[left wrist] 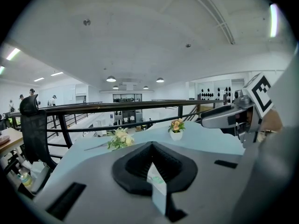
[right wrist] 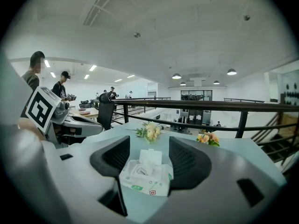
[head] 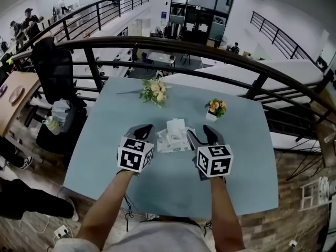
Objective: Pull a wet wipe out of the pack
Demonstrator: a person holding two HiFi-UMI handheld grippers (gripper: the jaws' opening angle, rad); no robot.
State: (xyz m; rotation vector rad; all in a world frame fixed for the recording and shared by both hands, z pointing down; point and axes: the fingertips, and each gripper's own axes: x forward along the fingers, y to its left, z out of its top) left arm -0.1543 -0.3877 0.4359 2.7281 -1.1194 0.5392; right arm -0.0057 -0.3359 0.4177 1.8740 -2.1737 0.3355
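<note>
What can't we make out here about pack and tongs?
Whether a wipe pokes from the wipe pack opening: too small in head and right gripper views.
What the white-green strip in the left tongs belongs to: edge-on in left gripper view, covered by the tongs in head view.
Pack print: too small everywhere.

The right gripper (right wrist: pixel 149 144) stands with jaws apart, the open-lidded wet wipe pack (right wrist: pixel 146 175) showing between them.
</note>
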